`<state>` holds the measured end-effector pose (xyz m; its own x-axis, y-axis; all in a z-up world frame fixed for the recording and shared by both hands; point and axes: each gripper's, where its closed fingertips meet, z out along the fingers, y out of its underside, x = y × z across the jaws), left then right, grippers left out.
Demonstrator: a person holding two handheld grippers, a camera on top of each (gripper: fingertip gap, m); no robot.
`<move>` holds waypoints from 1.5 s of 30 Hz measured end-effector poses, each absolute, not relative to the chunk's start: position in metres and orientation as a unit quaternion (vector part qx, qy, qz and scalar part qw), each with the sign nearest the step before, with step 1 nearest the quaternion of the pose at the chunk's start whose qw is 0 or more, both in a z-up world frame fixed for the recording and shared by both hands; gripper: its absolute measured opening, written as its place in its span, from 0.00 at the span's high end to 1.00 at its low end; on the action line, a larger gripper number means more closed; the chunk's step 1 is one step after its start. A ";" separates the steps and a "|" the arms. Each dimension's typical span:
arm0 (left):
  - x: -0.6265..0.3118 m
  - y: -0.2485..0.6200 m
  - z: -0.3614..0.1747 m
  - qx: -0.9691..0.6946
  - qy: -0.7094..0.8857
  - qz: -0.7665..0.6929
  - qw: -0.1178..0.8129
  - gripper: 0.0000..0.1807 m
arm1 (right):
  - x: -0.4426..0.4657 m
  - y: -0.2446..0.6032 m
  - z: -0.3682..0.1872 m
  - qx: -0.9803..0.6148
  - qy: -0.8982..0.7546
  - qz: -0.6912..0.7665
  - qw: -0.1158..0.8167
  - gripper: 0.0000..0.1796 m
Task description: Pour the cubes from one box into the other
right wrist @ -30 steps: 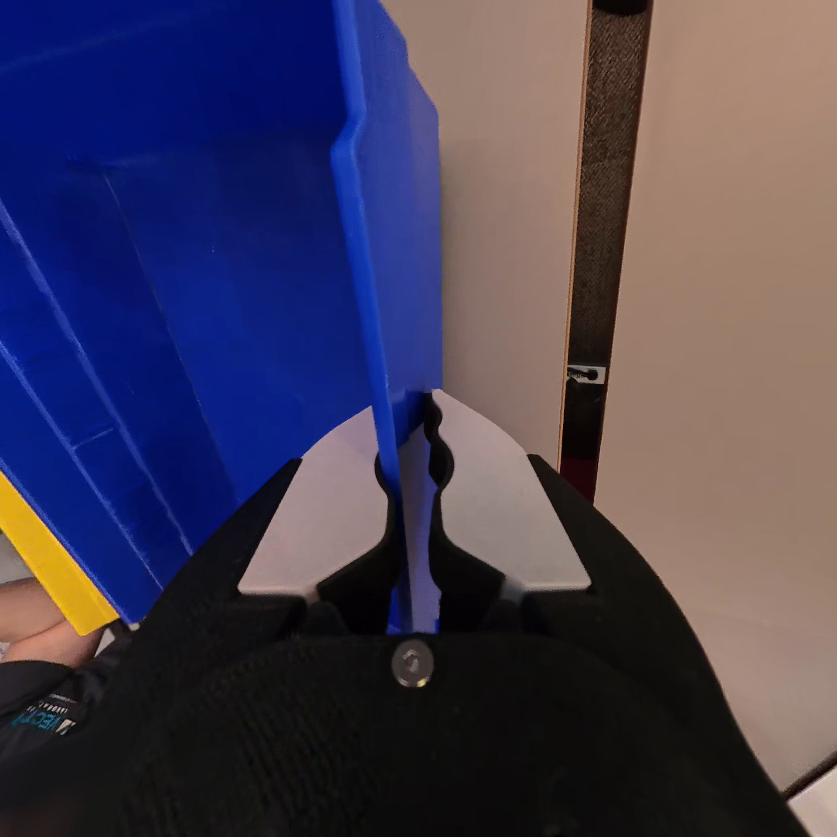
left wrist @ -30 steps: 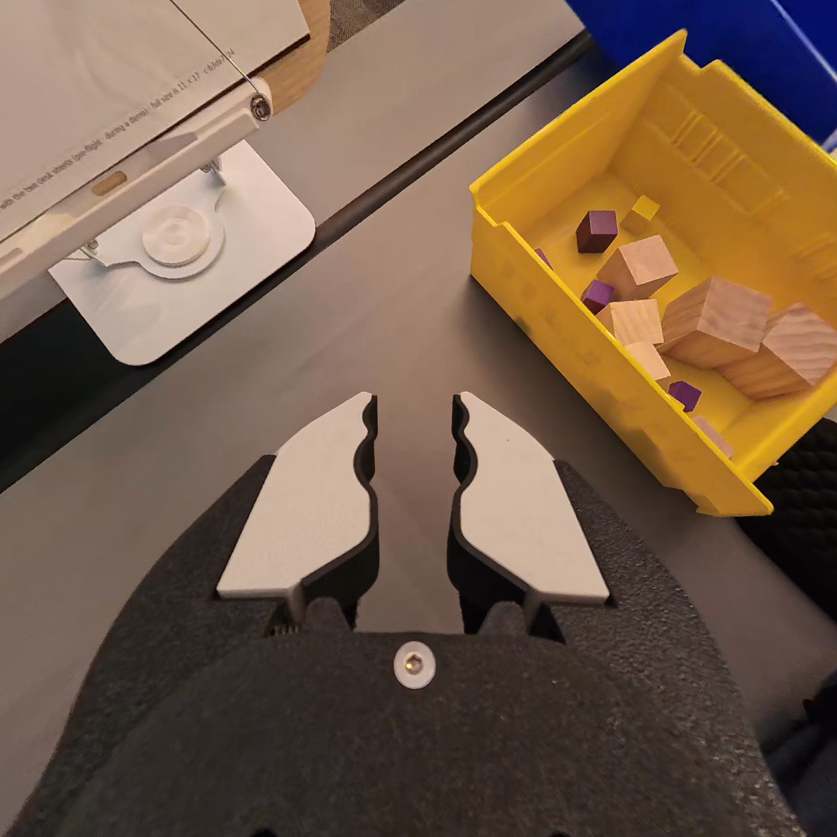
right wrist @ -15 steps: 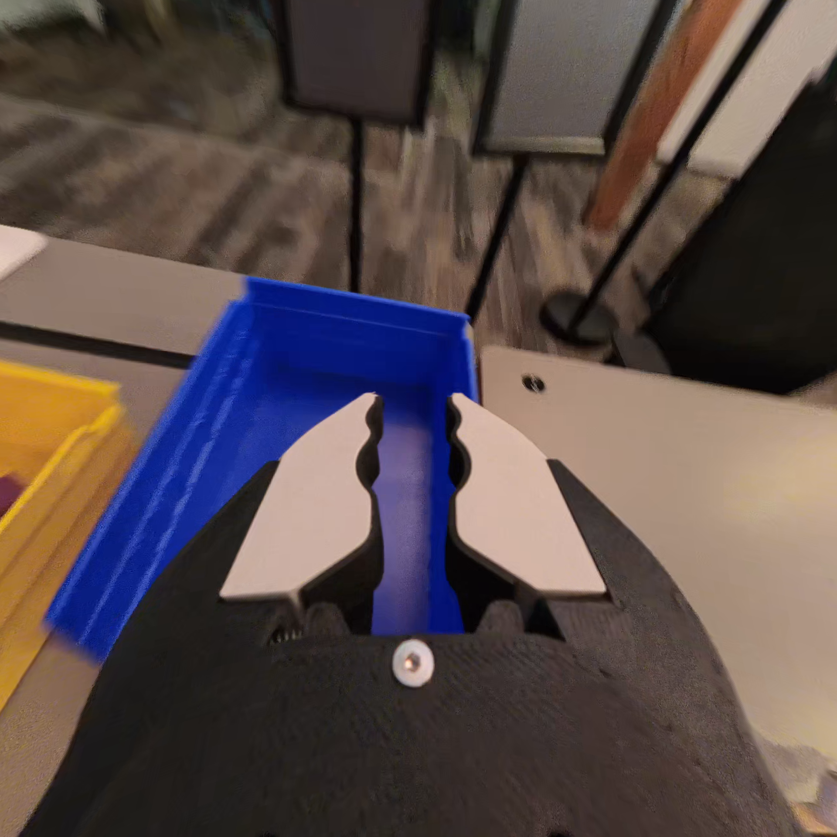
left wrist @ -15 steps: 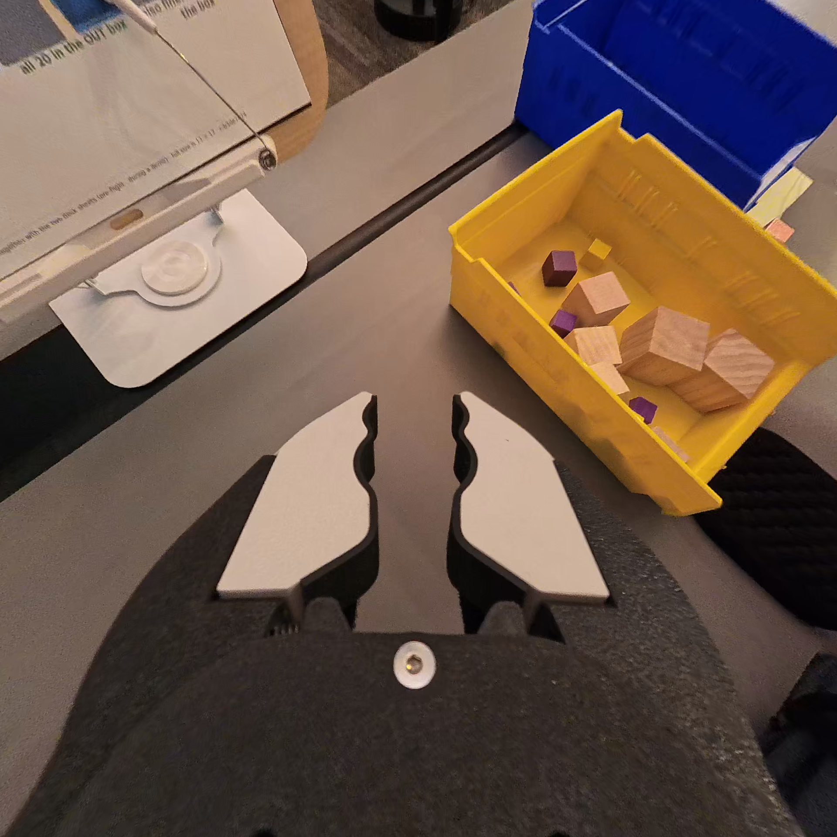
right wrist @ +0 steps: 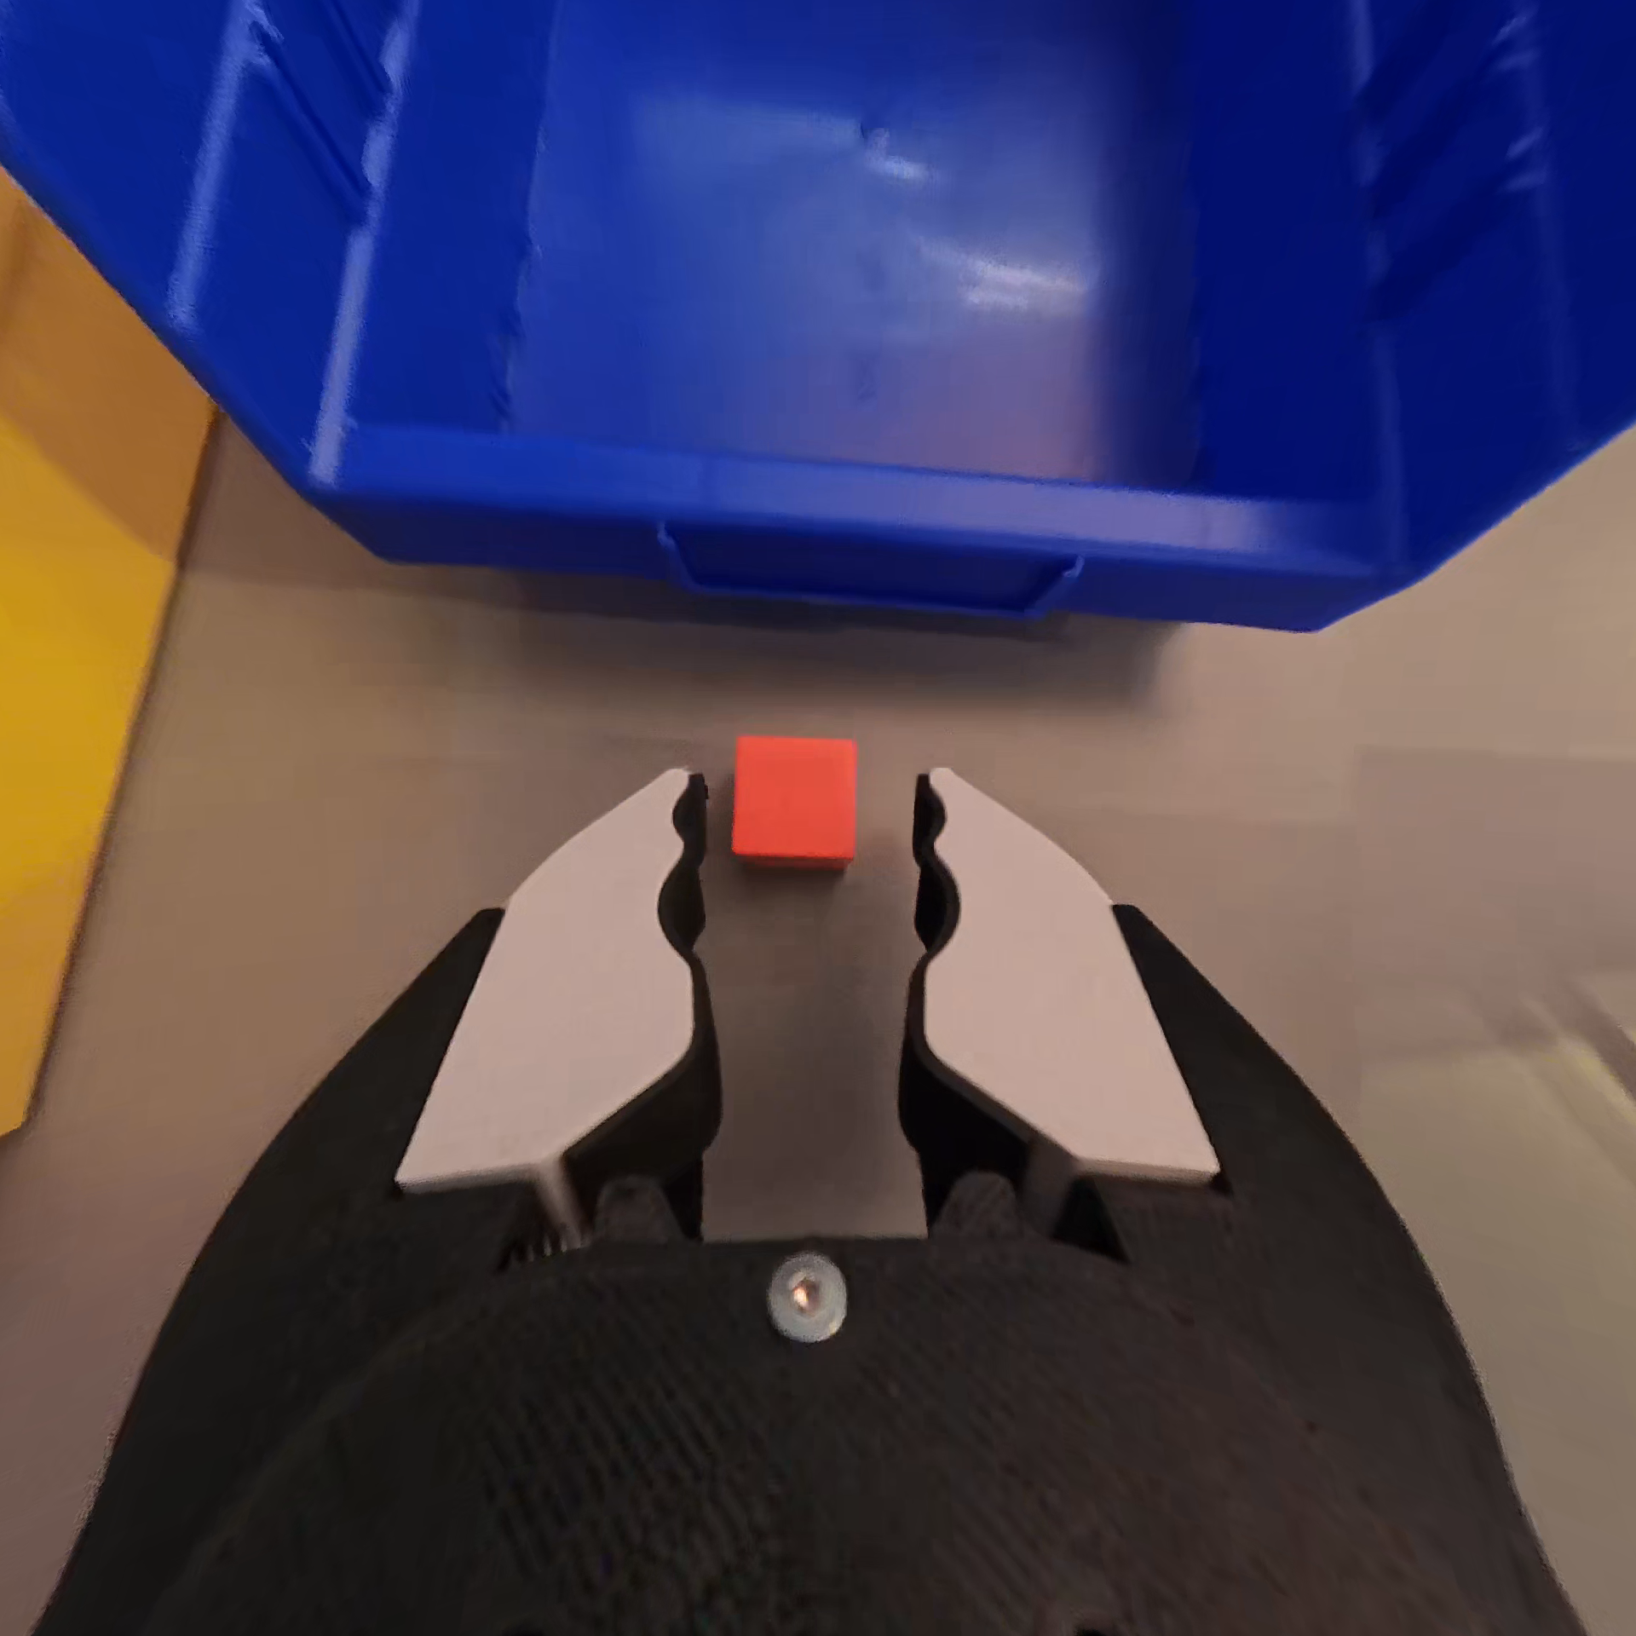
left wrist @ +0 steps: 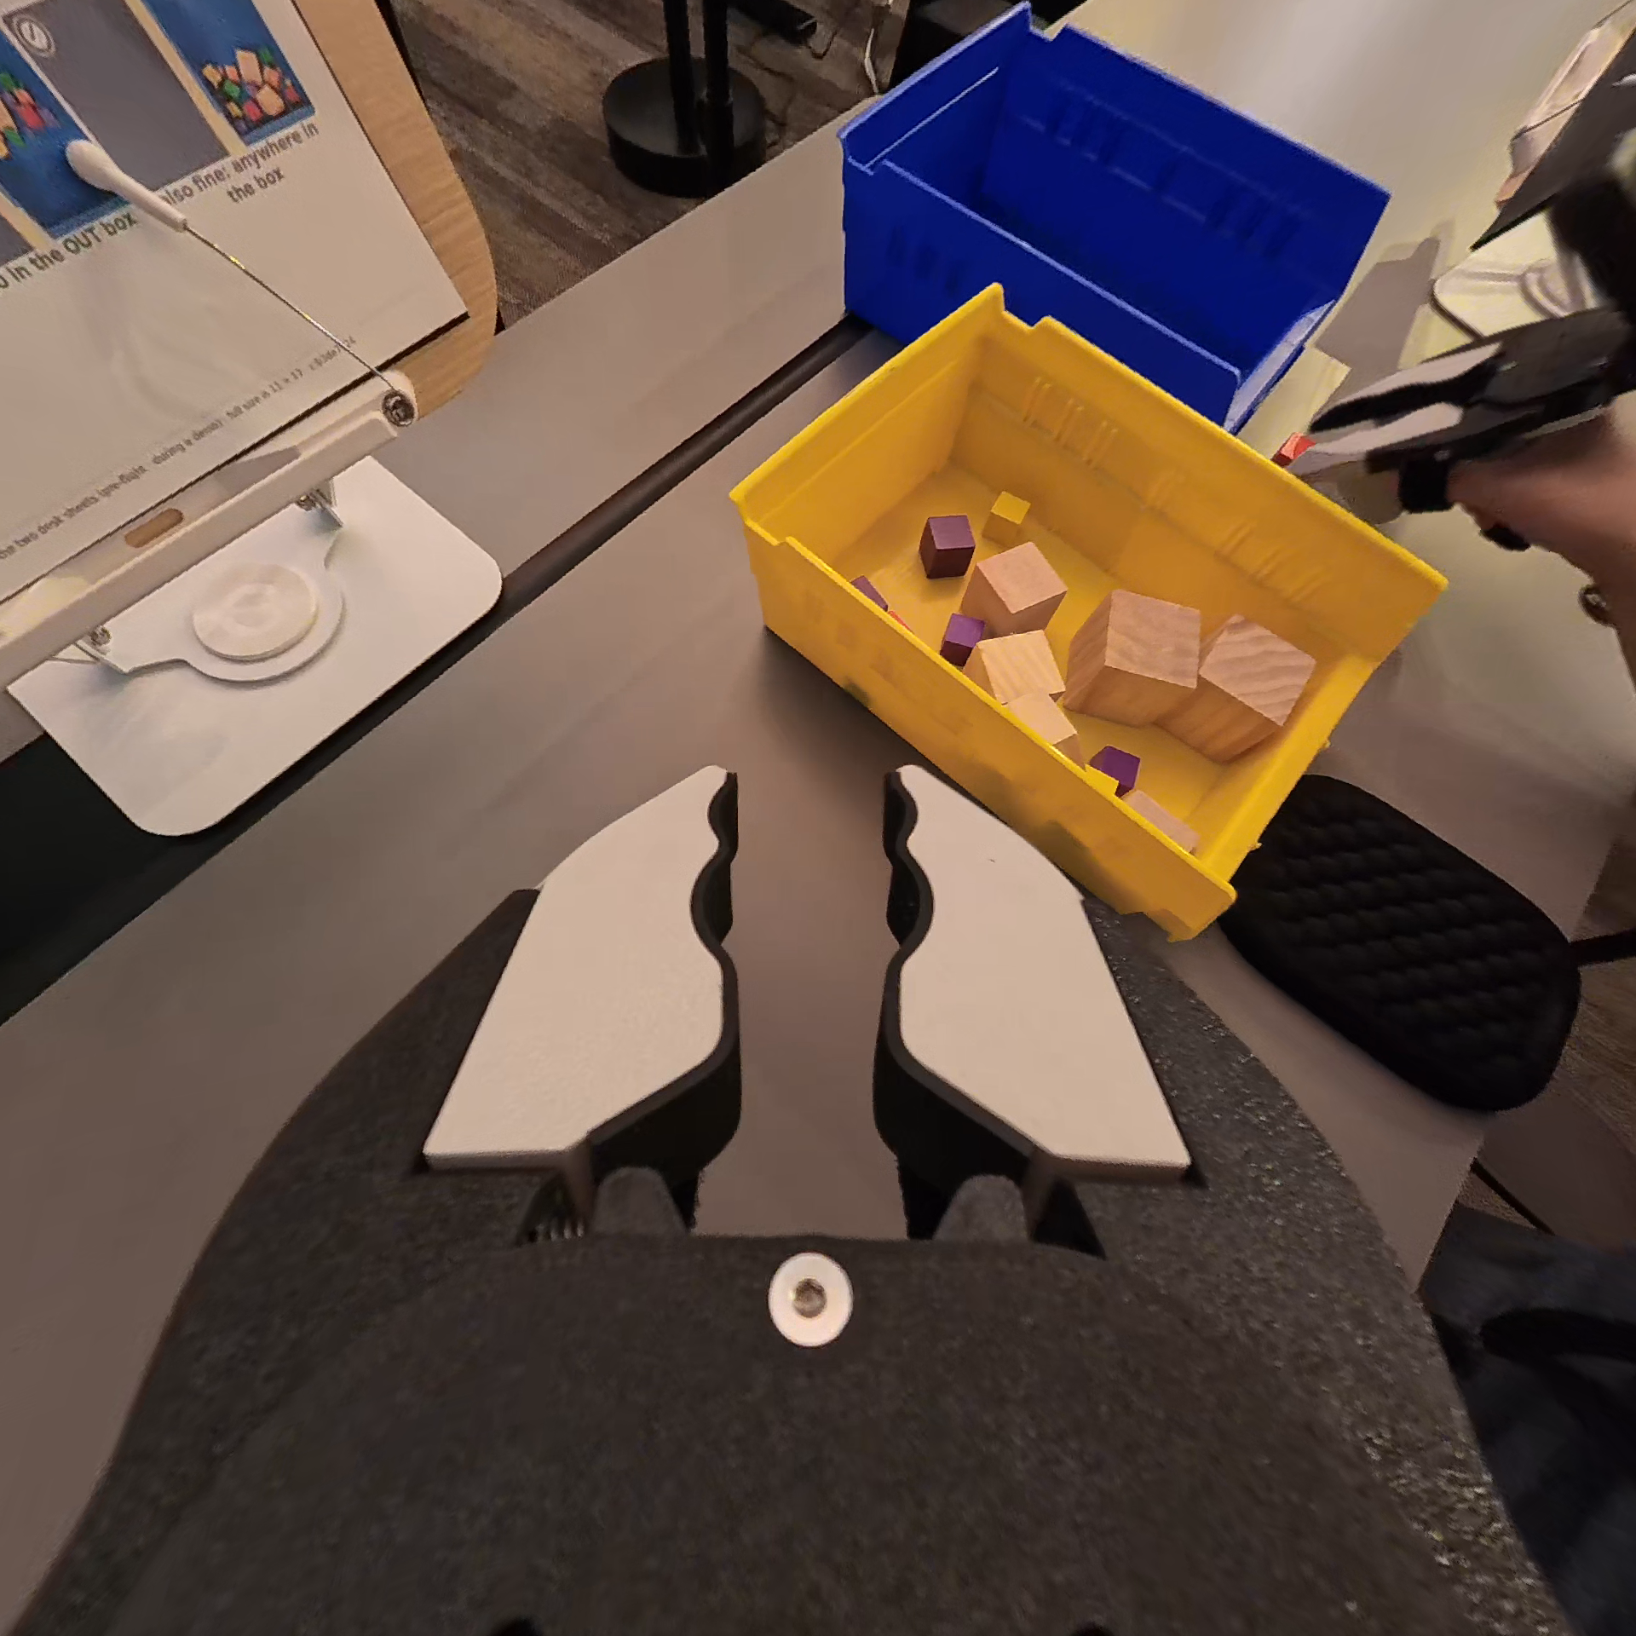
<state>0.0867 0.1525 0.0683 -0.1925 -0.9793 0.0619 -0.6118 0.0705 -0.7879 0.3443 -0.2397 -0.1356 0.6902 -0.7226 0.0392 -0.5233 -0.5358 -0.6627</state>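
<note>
Left gripper (left wrist: 807, 801): jaws spread, a clear gap between the grey fingers; nothing held, nothing touched. Bare dark table (left wrist: 620, 708) shows through the gap.
Right gripper (right wrist: 810, 801): jaws spread wider than the red cube (right wrist: 794, 798), which lies on the table between the fingertips. Left fingertip (right wrist: 682, 797) just beside the cube's left face, with a thin gap showing; right fingertip clearly apart from it. No pinch. In the left wrist view this gripper (left wrist: 1328, 443) shows at 2 o'clock, hanging past the yellow box's far right corner.
Red cube: on the table, at 6 o'clock of the blue box's front lip, near it but apart. In the left wrist view only a red sliver (left wrist: 1290, 448) shows beside the right gripper's tip.
Blue box (right wrist: 797, 496): upright on the table, open side up; its interior shows no cubes in either view. In the left wrist view it (left wrist: 1098, 230) sits at 12 to 1 o'clock, directly behind the yellow box.
Yellow box (left wrist: 929, 708): at 1 o'clock of the left gripper, upright on the table, well clear of the fingertips. In the right wrist view a yellow edge (right wrist: 80, 708) runs along 9 o'clock.
Cubes (left wrist: 1133, 655): lie in the yellow box: several pale wooden ones of varied size, a few small purple ones, one small yellow one.
Document stand (left wrist: 248, 620): at 10 o'clock, white base, printed sheet above.
Black pad (left wrist: 1399, 938): at 3 o'clock, just beside the yellow box's near right corner.
</note>
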 end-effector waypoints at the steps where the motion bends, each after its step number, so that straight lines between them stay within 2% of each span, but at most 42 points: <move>1: 0.085 0.152 0.070 -0.579 0.684 -0.360 0.258 0.83 | 0.344 -0.240 -0.143 -0.868 0.363 -0.155 0.302 0.77; 2: 0.084 0.152 0.071 -0.578 0.684 -0.363 0.257 0.83 | 0.343 -0.241 -0.151 -0.873 0.365 -0.152 0.284 0.84; 5: 0.080 0.153 0.077 -0.576 0.679 -0.377 0.255 0.83 | 0.338 -0.236 -0.132 -0.851 0.378 -0.153 0.329 0.84; 9: 0.075 0.153 0.091 -0.565 0.670 -0.405 0.260 0.83 | 0.269 -0.189 -0.015 -0.785 0.322 -0.138 0.511 0.84; 11: 0.073 0.149 0.097 -0.555 0.669 -0.420 0.260 0.83 | 0.230 -0.148 0.029 -0.783 0.253 -0.136 0.552 0.84; 13: 0.071 0.139 0.102 -0.542 0.672 -0.435 0.256 0.83 | 0.195 -0.095 0.018 -0.843 0.185 -0.074 0.500 0.84; 15: 0.063 0.124 0.103 -0.529 0.682 -0.443 0.244 0.83 | 0.177 -0.056 -0.022 -0.899 0.151 -0.020 0.410 0.84; 18: 0.042 0.107 0.101 -0.514 0.701 -0.432 0.240 0.83 | 0.165 -0.039 -0.076 -0.947 0.141 -0.011 0.290 0.84; 21: 0.023 0.101 0.113 -0.483 0.713 -0.430 0.272 0.83 | 0.160 -0.049 -0.095 -0.959 0.139 -0.032 0.244 0.84; 25: 0.016 0.109 0.127 -0.478 0.694 -0.445 0.305 0.84 | 0.149 -0.058 -0.107 -0.962 0.140 0.010 0.233 0.84; 27: 0.016 0.114 0.125 -0.481 0.696 -0.441 0.300 0.84 | 0.144 -0.061 -0.106 -0.961 0.138 0.014 0.239 0.80; 29: 0.018 0.121 0.122 -0.488 0.696 -0.439 0.292 0.84 | 0.132 -0.060 -0.091 -0.952 0.124 0.026 0.280 0.75; 32: 0.024 0.134 0.119 -0.506 0.681 -0.446 0.286 0.84 | 0.116 -0.073 -0.047 -0.924 0.103 -0.009 0.368 0.75; 38: 0.036 0.130 0.135 -0.492 0.645 -0.515 0.275 0.84 | 0.123 -0.210 0.030 -0.855 0.158 -0.233 0.435 0.75; 45: 0.042 0.029 0.131 -0.404 0.684 -0.570 0.209 0.83 | 0.098 -0.317 -0.036 -0.832 0.227 -0.243 0.444 0.74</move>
<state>0.0421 0.0294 0.1315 -0.5855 -0.7918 0.1739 -0.3149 0.0245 -0.9488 0.0981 -0.3168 -0.0365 0.7790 -0.5935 0.2024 -0.1627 -0.5030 -0.8488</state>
